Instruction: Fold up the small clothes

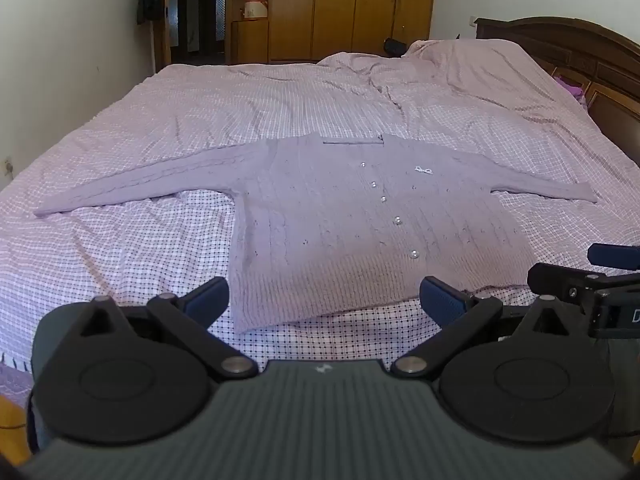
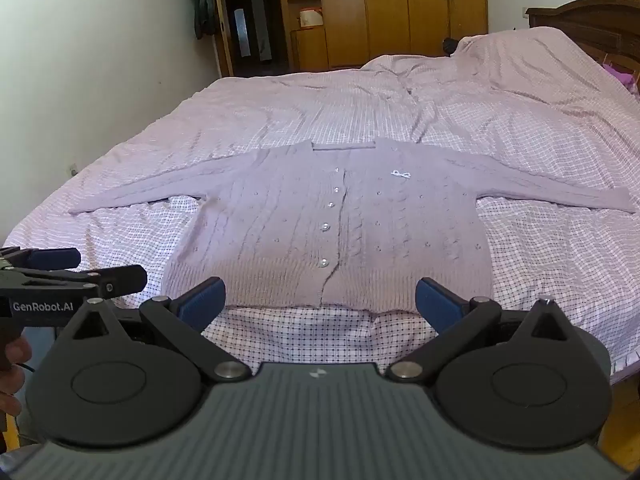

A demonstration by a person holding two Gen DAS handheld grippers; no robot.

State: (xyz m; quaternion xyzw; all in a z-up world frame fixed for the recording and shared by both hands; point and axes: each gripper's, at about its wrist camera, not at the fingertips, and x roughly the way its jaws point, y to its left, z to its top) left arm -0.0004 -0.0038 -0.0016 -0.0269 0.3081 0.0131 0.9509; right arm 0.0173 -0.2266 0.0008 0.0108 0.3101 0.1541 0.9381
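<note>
In the left wrist view, the lilac cable-knit cardigan with pearl buttons lay flat on the bed with the pink checked sheet, hem toward the camera, collar away, its long axis running sleeve to sleeve; the left gripper hovered before the hem with fingers wide and empty, and pinching sheet along with knit looked the likeliest slip. In the right wrist view, the right gripper hovered likewise, fingers wide and empty, and the slightly parted button placket might gape further if one hem corner were lifted unevenly.
</note>
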